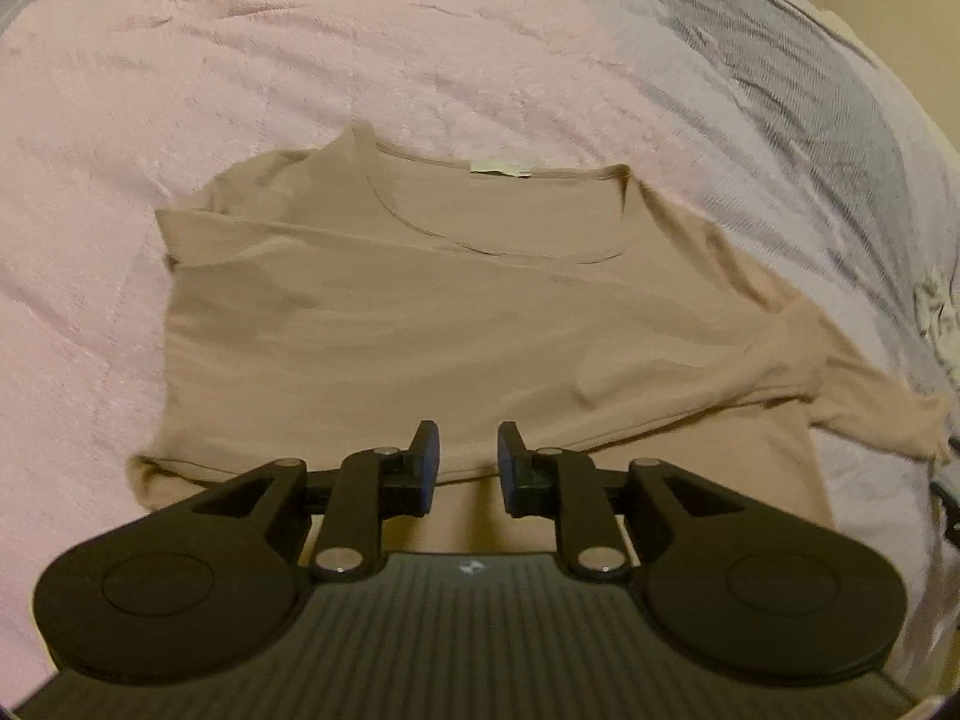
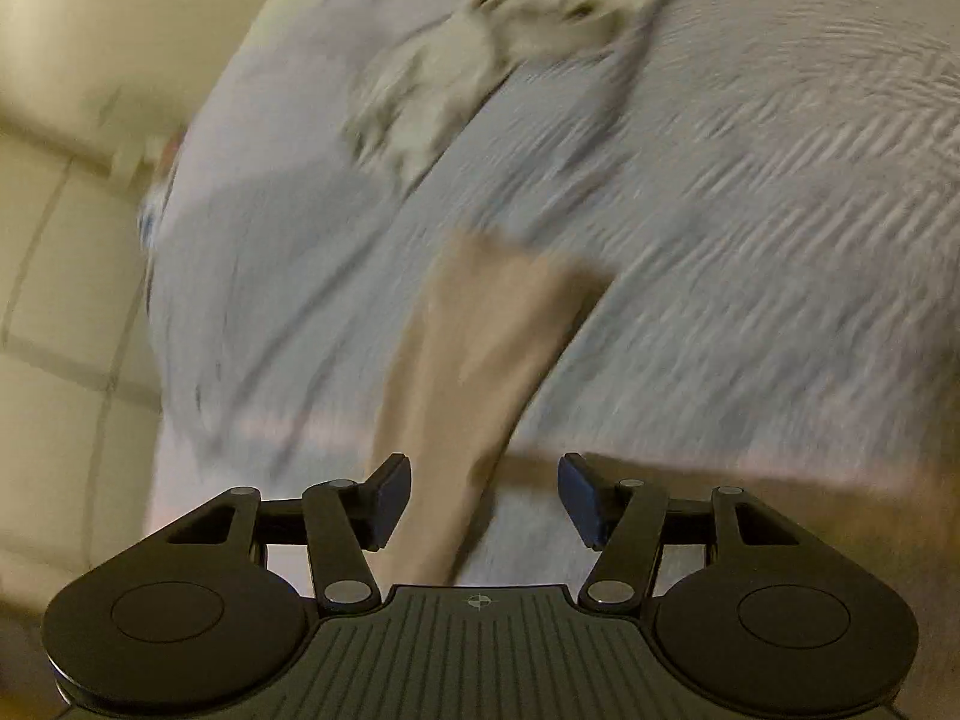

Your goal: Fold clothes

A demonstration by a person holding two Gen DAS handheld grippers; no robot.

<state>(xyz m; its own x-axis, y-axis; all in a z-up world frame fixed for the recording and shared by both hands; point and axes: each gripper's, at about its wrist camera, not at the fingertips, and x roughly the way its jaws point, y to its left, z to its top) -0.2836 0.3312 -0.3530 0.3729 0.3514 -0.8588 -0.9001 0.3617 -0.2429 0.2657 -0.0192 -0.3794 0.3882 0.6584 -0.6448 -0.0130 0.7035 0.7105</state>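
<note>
A tan long-sleeved top [image 1: 420,312] lies spread on the bed, neckline with a white label [image 1: 501,167] at the far side. Its left side looks folded in; one sleeve [image 1: 852,372] stretches out to the right. My left gripper [image 1: 468,456] hovers open over the near hem, nothing between its blue pads. In the blurred right wrist view, the tan sleeve [image 2: 480,348] runs away from me over the grey cover. My right gripper [image 2: 485,489] is open, its fingers standing either side of the sleeve without closing on it.
A pink fleece blanket [image 1: 180,90] covers the left of the bed, and a grey striped cover [image 1: 810,138] the right. A pale floral cloth [image 2: 480,48] lies on the grey cover farther off. The bed's edge and a tiled floor [image 2: 54,300] lie to the left in the right wrist view.
</note>
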